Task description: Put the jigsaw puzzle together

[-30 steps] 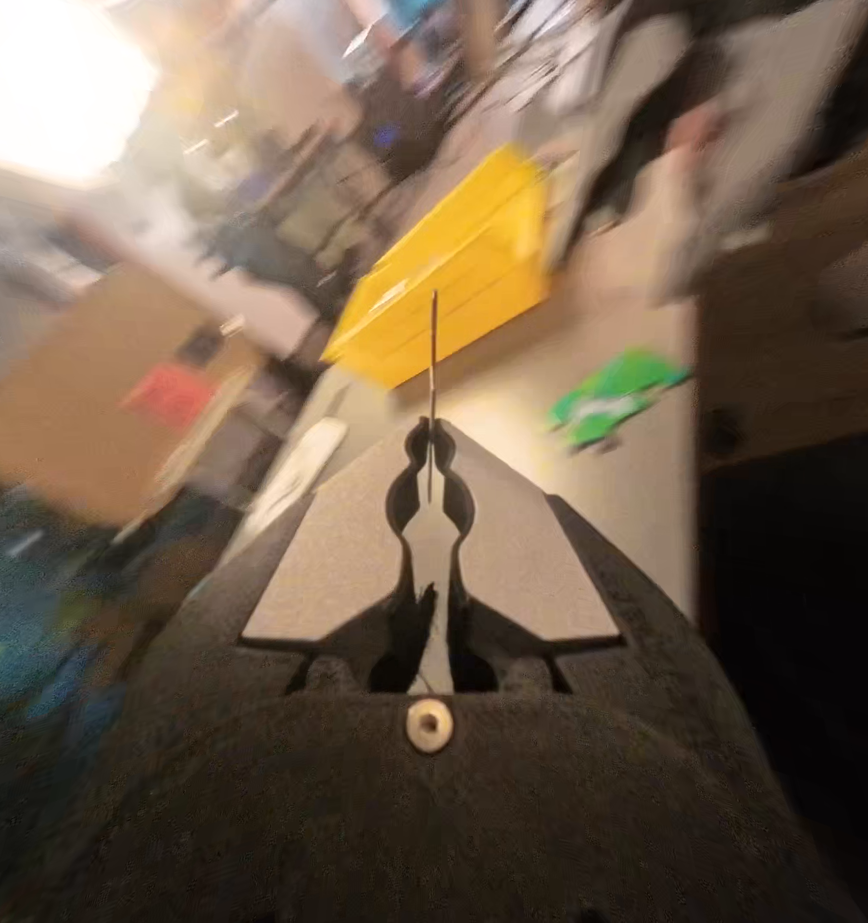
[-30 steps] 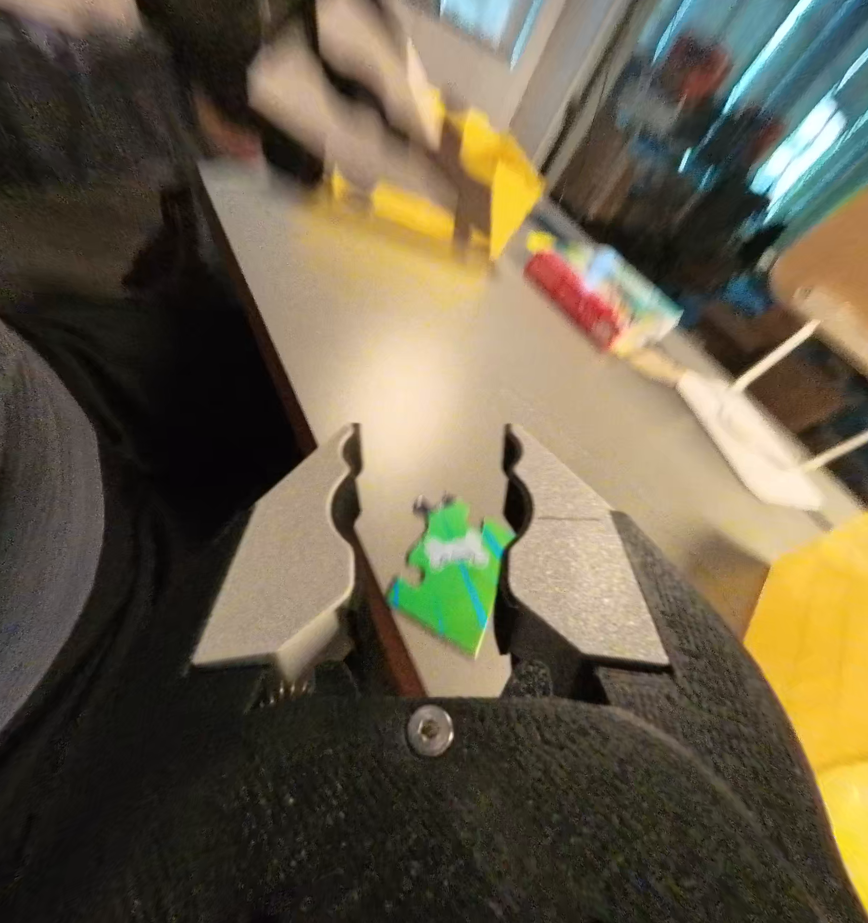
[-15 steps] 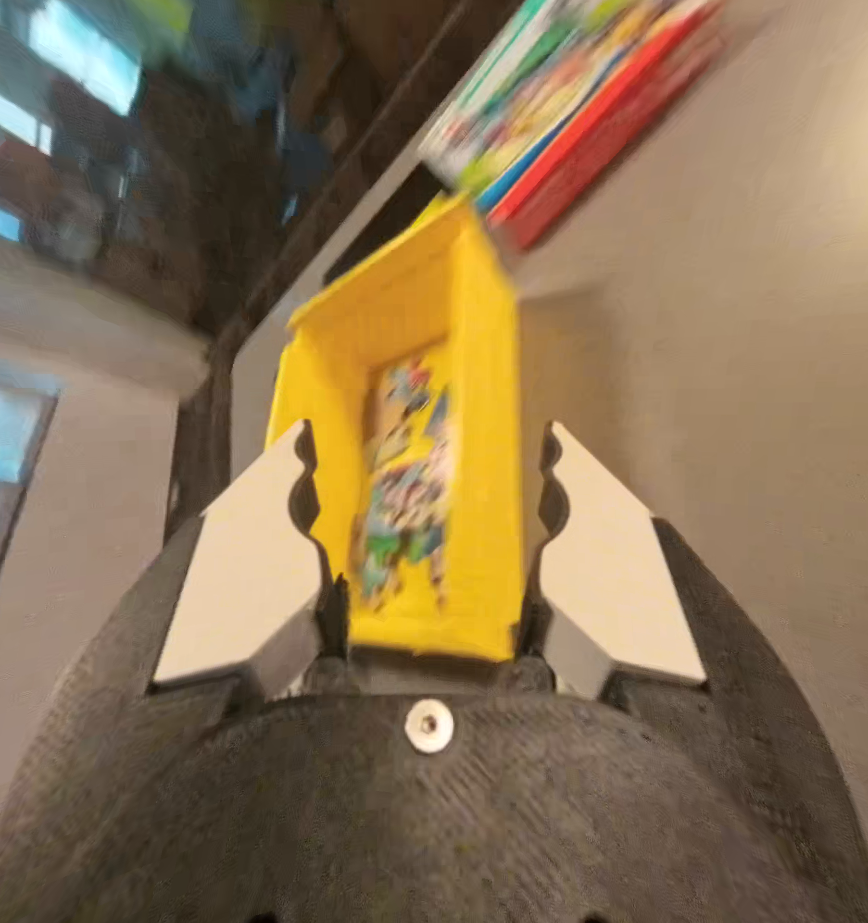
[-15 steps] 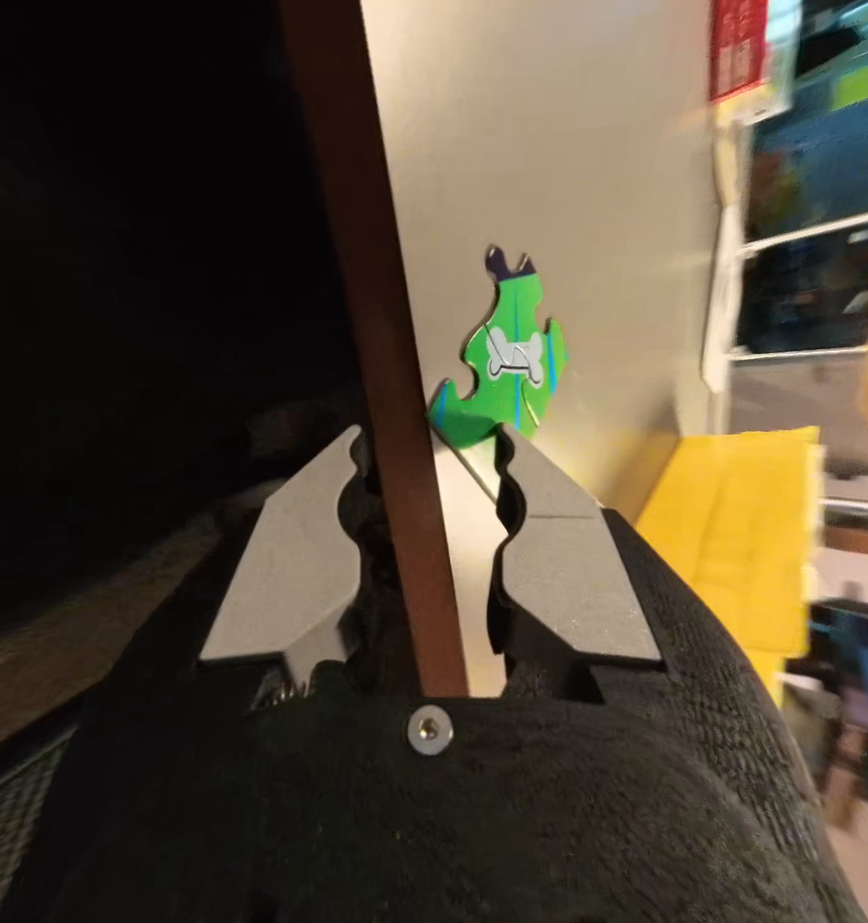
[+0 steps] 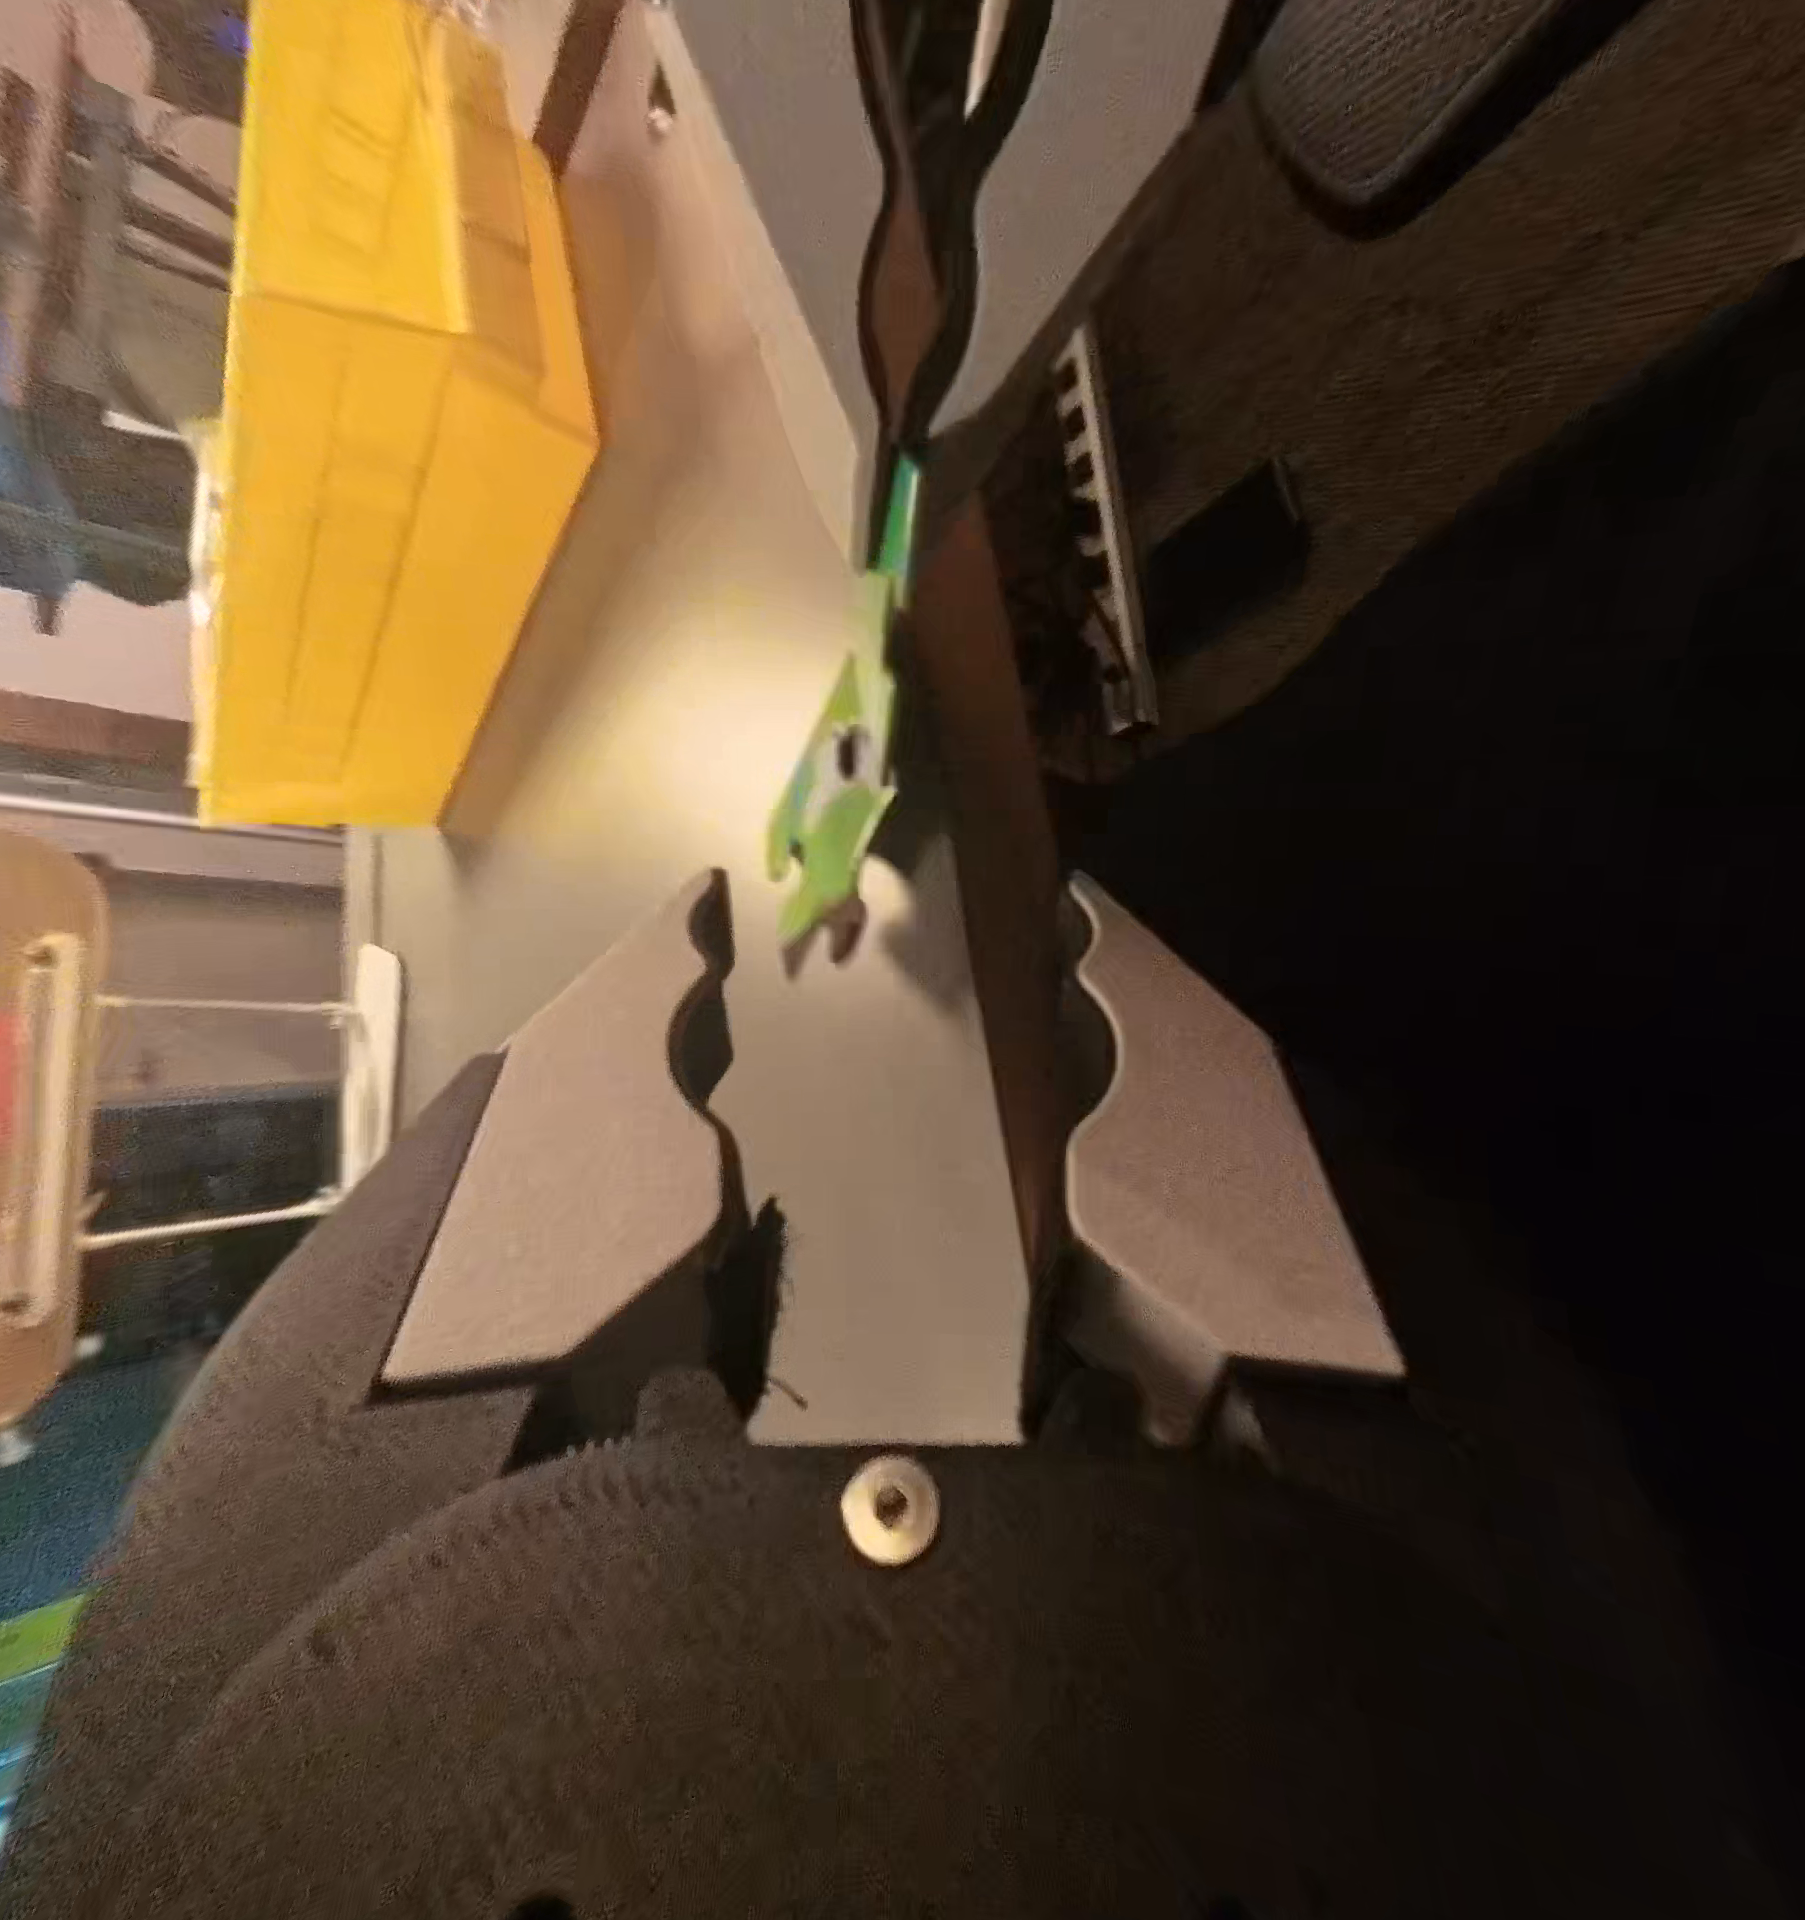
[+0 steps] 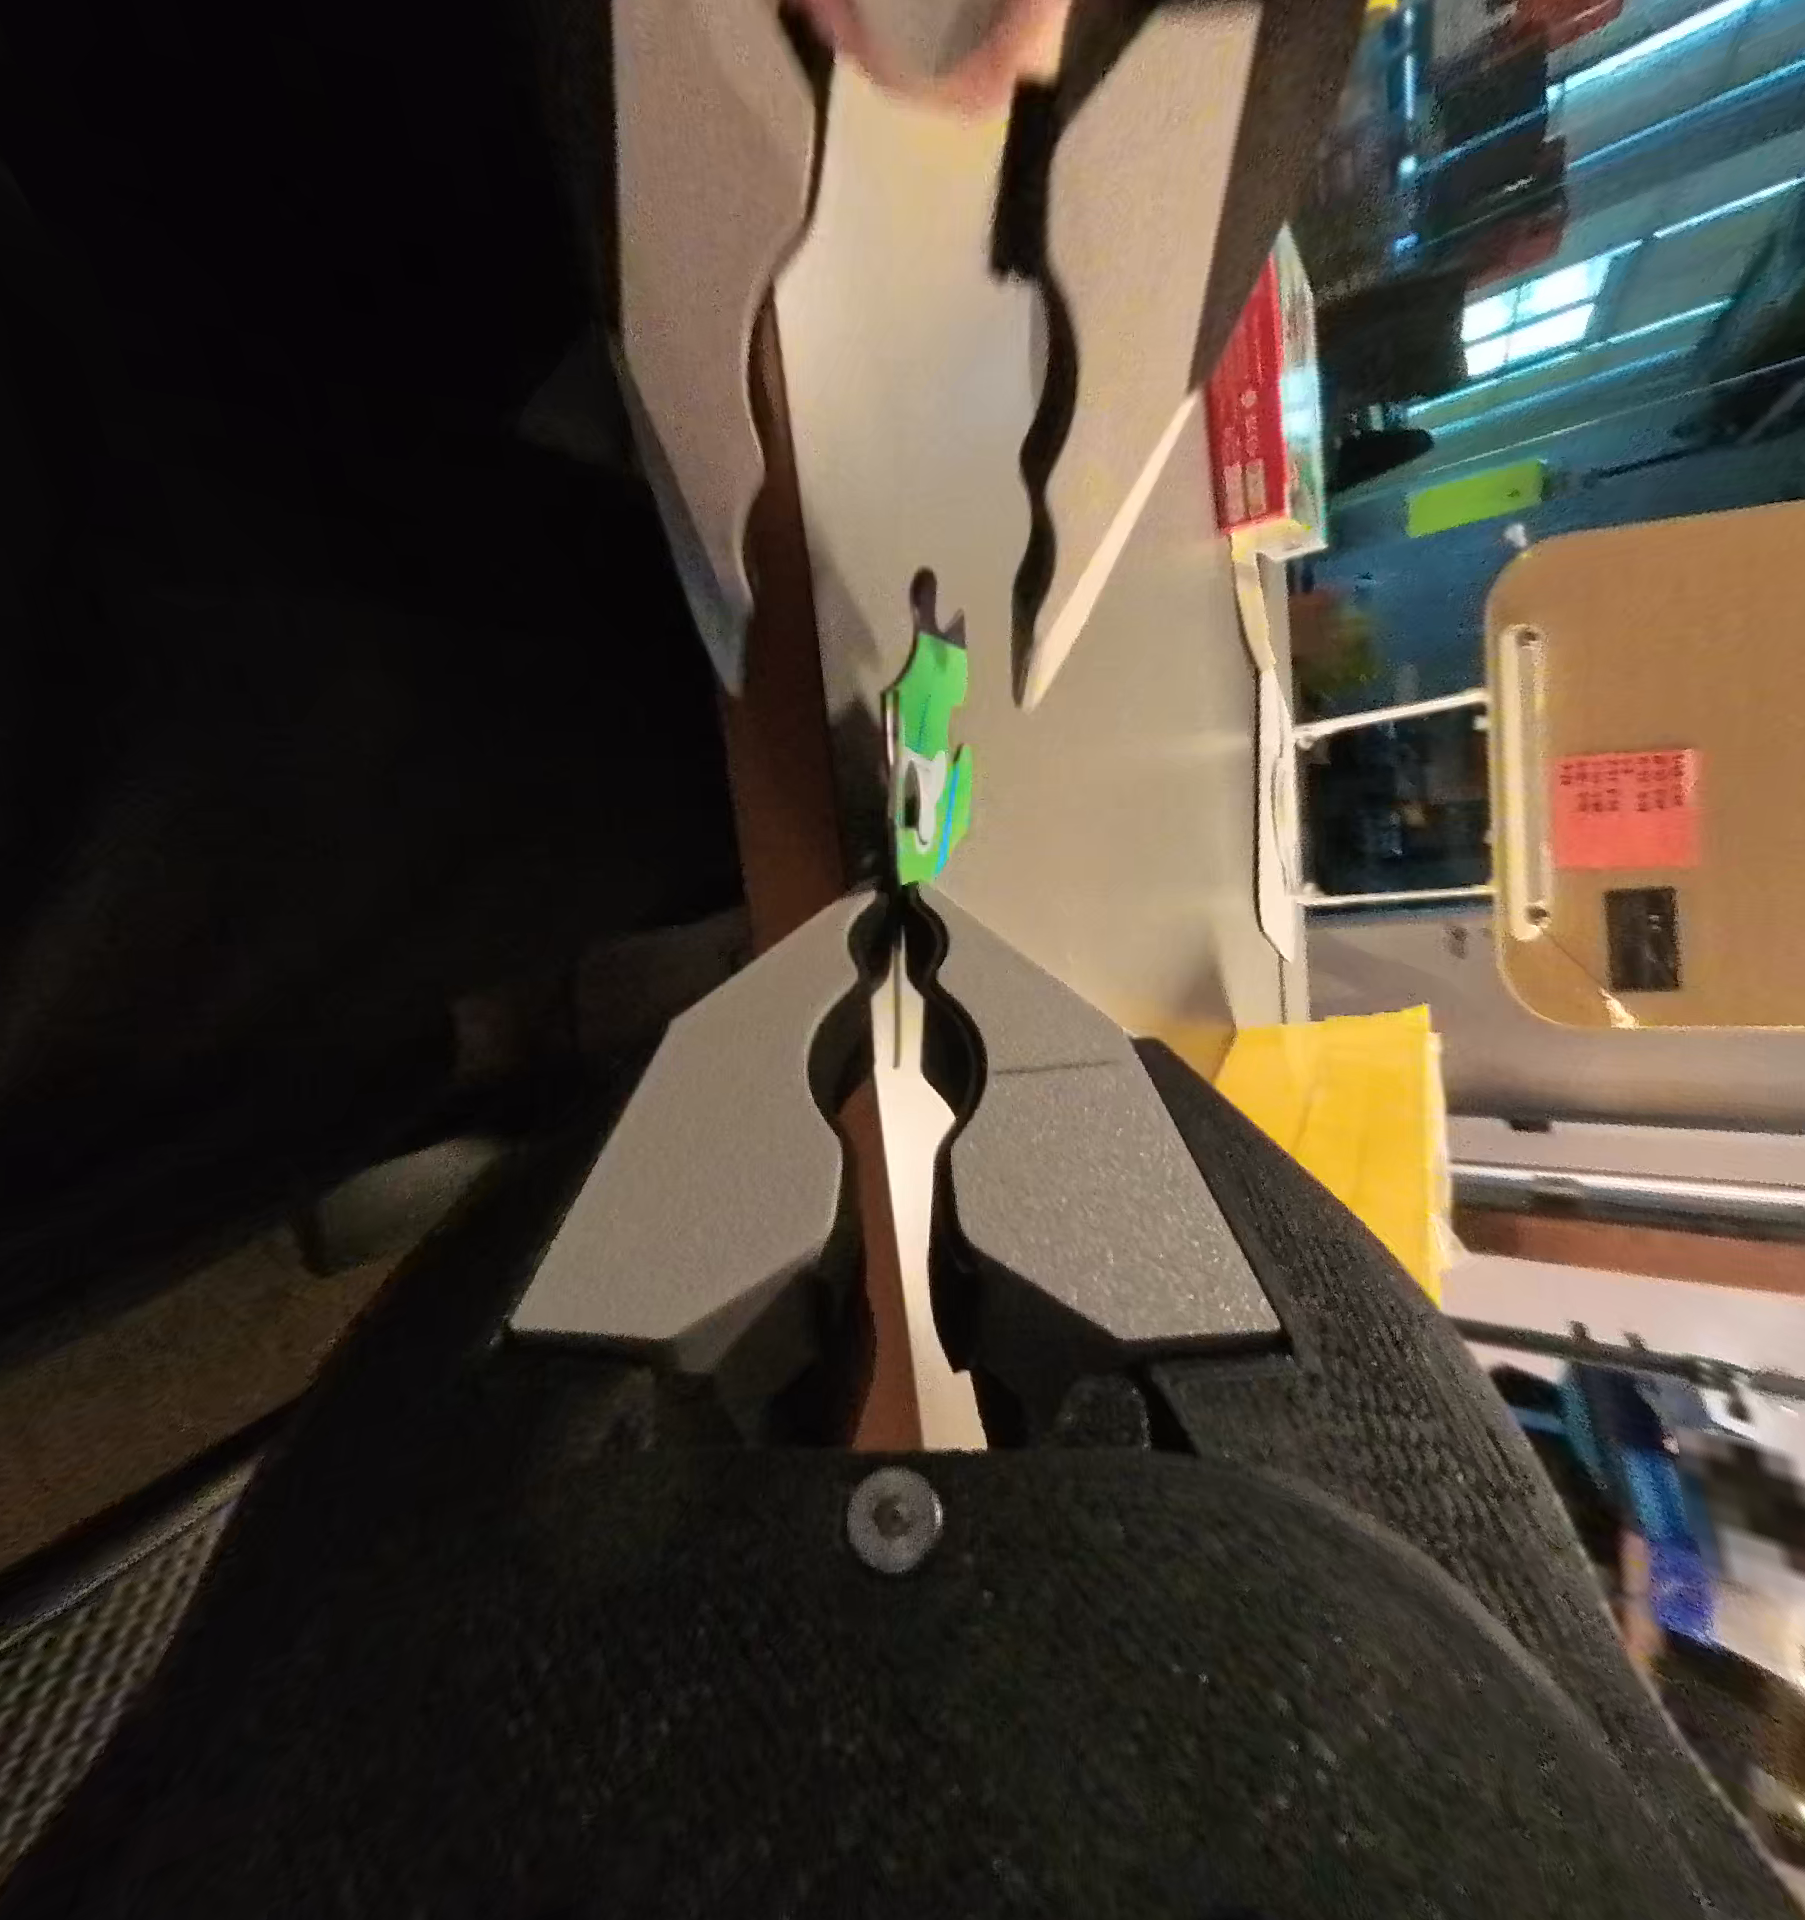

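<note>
My right gripper (image 6: 898, 914) is shut on a green puzzle piece (image 6: 929, 769). It holds the piece edge-on, just off the grey table (image 6: 1085, 831) beside the table's brown front edge (image 6: 784, 727). The left wrist view shows the same piece (image 5: 836, 810) hanging from the right gripper's shut fingers (image 5: 903, 436). My left gripper (image 5: 898, 894) is open and faces the right one. The free end of the piece lies between its fingertips, and neither pad touches it. The right wrist view shows the left gripper (image 6: 877, 686) open, with one finger (image 6: 700, 364) on each side of the piece.
A yellow bin (image 5: 389, 416) stands on the table beyond the piece, and part of it shows in the right wrist view (image 6: 1324, 1122). A stack of red boxes (image 6: 1262, 416) lies at the table's far side. A white wire stand (image 6: 1282, 779) and a tan board (image 6: 1656, 769) are off the table.
My right gripper closed on the green piece at the table's edge and lifted it. My left gripper opened over the yellow bin, let go a thin piece, then swung to face the green piece.
</note>
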`<state>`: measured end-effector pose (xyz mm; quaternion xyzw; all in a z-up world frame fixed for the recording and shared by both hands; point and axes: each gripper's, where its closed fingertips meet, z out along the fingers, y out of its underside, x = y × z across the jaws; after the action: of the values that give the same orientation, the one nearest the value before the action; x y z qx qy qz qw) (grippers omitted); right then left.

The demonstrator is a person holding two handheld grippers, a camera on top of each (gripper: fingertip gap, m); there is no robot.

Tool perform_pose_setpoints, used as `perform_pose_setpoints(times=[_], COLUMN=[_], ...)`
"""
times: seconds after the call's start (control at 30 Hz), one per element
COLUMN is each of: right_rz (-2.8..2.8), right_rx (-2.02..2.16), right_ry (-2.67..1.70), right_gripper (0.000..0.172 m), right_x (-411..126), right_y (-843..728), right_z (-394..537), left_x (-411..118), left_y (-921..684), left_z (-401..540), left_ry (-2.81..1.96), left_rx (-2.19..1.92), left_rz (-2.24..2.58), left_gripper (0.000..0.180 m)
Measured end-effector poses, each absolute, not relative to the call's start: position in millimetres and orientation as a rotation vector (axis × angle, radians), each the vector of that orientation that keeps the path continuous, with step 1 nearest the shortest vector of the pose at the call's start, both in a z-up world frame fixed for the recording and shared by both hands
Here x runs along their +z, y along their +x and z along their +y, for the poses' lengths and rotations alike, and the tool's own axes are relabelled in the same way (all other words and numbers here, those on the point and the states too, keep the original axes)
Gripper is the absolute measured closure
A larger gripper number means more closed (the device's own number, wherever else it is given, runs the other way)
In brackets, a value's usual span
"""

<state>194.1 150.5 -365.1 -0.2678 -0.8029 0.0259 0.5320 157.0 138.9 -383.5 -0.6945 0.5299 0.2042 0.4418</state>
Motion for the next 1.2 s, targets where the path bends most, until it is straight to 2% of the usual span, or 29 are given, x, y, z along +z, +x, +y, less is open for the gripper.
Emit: perform_pose_setpoints(times=[0.07, 0.1, 0.23, 0.4, 0.63, 0.8, 0.97, 1.0, 1.03, 1.07, 1.1, 1.13, 1.2], right_rz=[-1.911, -1.911, -1.887, -1.800, -1.442, -1.436, -1.450, -1.456, -1.474, -1.503, -1.531, -1.557, -1.619], right_rx=[0.113, 0.129, 0.168, 0.412, 1.213, 1.351, 1.496, 1.500, 1.490, 1.475, 1.465, 1.453, 1.400], right_ry=[-0.642, -0.632, -0.600, -0.650, -0.954, -0.898, -0.860, -0.863, -0.868, -0.884, -0.901, -0.923, -0.994], right_gripper=[0.172, 0.172, 0.172, 0.172, 0.172, 0.172, 0.172, 0.172, 0.172, 0.172, 0.172, 0.172, 0.172], right_x=[-360, -358, -347, -316, -240, -215, -177, -173, -170, -169, -169, -169, -177], right_y=[193, 192, 190, 177, 151, 93, -32, -64, -96, -127, -157, -186, -239], right_z=[148, 146, 143, 127, 137, 119, 78, 69, 60, 52, 44, 38, 32], left_x=[-384, -384, -364, -332, -281, -189, -185, -193, -201, -208, -211, -208, -190], left_y=[162, 166, 164, 150, 63, -107, -265, -287, -302, -311, -315, -314, -305], left_z=[147, 148, 149, 132, 115, 67, 2, -6, -11, -16, -19, -24, -34], left_ry=[-1.706, -1.714, -1.659, -1.659, -1.737, -1.700, -1.876, -1.897, -1.915, -1.929, -1.920, -1.877, -1.738], left_rx=[0.518, 0.496, 0.531, 0.490, 0.434, 0.823, 0.816, 0.755, 0.674, 0.600, 0.541, 0.523, 0.563], left_rz=[1.313, 1.314, 1.257, 1.179, 0.773, 0.161, -0.286, -0.397, -0.480, -0.559, -0.608, -0.627, -0.610], left_gripper=[0.123, 0.131, 0.179, 0.179, 0.180, 0.180, 0.179, 0.173, 0.136, 0.109, 0.093, 0.087, 0.092])
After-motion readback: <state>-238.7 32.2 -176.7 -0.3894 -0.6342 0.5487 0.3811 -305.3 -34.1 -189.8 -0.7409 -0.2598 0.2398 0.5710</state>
